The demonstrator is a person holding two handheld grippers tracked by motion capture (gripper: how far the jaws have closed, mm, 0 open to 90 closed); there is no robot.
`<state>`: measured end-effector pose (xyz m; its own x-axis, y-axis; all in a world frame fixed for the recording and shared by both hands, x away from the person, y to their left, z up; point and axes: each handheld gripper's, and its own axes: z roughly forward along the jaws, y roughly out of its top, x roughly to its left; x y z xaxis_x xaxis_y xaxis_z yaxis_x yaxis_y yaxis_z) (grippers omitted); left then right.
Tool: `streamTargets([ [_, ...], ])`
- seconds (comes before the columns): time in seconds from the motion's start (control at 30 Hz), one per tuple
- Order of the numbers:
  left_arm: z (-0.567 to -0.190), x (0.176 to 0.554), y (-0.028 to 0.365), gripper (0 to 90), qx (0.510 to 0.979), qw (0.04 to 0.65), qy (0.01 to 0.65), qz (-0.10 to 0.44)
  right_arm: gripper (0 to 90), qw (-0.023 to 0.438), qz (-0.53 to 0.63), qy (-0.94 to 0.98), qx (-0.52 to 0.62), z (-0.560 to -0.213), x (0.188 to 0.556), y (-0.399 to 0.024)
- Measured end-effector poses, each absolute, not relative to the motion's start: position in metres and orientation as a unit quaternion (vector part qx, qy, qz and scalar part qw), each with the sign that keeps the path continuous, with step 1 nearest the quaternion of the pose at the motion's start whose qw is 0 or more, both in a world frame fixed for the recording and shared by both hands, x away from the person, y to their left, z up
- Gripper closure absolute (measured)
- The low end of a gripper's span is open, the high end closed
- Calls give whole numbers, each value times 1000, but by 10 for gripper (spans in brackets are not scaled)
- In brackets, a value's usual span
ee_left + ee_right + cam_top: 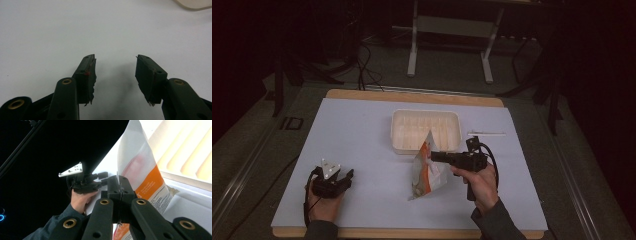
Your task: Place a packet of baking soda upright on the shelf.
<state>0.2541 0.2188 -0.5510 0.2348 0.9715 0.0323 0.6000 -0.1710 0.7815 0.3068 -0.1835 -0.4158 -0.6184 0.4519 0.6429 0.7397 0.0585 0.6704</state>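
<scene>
Pouch (428,170), centre frame, looks light, limp and slippery, so its edge seam suits the right gripper (435,156) pinching it, while the left gripper (343,178) rests spread.

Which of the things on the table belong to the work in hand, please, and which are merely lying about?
In the work:
- right gripper, shut on the pouch's edge
- white and orange pouch, held up on the sheet
- cream tray, just behind the pouch

Lying about:
- thin white stick, right of the tray
- left gripper, open, resting apart
</scene>
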Motion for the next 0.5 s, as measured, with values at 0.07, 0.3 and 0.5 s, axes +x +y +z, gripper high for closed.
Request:
streamTargets([
  [0.07, -551, 254, 219, 499, 713, 331, 551, 280, 900, 131, -545, -716, -415, -415, 308, -180],
  [0.3, -551, 254, 219, 498, 712, 332, 552, 280, 900, 141, -550, -710, -418, -409, 311, -172],
  [0.5, -551, 254, 219, 497, 712, 331, 551, 280, 900, 142, -557, -701, -422, -404, 315, -169],
])
